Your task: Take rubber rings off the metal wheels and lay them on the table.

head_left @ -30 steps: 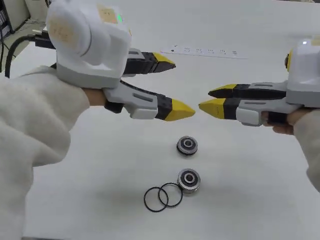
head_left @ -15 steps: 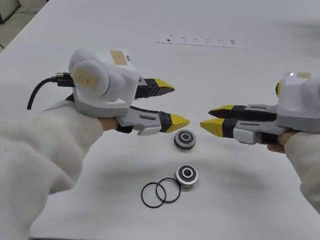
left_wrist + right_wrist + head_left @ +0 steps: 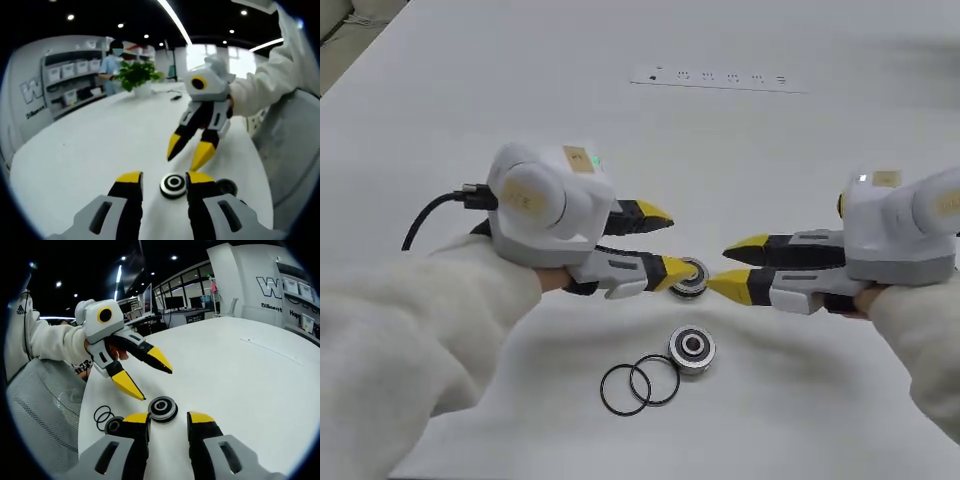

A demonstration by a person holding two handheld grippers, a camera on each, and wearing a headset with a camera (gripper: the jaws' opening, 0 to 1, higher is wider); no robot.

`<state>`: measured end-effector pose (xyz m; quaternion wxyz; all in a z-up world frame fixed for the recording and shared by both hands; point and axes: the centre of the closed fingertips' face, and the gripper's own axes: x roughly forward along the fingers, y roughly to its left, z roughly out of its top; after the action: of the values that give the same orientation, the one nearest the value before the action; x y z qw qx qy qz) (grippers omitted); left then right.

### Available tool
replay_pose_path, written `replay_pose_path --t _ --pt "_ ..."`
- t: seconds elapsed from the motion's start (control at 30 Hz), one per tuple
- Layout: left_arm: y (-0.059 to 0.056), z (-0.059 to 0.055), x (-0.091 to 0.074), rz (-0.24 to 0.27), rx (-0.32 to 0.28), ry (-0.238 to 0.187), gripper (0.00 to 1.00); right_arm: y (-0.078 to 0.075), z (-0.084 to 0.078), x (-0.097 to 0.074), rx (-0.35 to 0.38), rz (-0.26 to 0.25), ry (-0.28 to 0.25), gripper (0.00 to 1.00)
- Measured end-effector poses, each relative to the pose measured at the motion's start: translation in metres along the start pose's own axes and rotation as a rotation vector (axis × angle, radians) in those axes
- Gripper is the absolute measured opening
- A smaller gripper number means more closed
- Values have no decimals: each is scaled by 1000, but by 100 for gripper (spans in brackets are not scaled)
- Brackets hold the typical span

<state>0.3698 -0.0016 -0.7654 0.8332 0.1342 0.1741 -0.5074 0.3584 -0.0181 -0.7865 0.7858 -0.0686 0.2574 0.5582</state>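
far wheel (image 3: pixel 690 277): flat on the table (image 3: pixel 520 130), rim dark, ring likely on.
risk: wheel skids or flips away; jaw pinches metal, not rubber.
cause: small wheel, unpinned, pushed from one side.
left gripper (image 3: pixel 672 243): jaws wide, empty; lower tip at the wheel's left edge.
right gripper (image 3: pixel 723 265): jaws parted, empty; tips just right of it.
loose rings (image 3: pixel 640 385): beside the second wheel (image 3: pixel 692 348), apart from both grippers.
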Motion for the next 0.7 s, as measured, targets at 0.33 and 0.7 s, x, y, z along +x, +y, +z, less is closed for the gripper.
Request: replay_pose_path --t 0.33,0.7 --pt "-11 -12 11 -11 12 41 27 0 -8 6 -36 -12 35 27" --pt "-13 -18 17 -5 2 66 21 3 -11 13 -73 -4 46 26"
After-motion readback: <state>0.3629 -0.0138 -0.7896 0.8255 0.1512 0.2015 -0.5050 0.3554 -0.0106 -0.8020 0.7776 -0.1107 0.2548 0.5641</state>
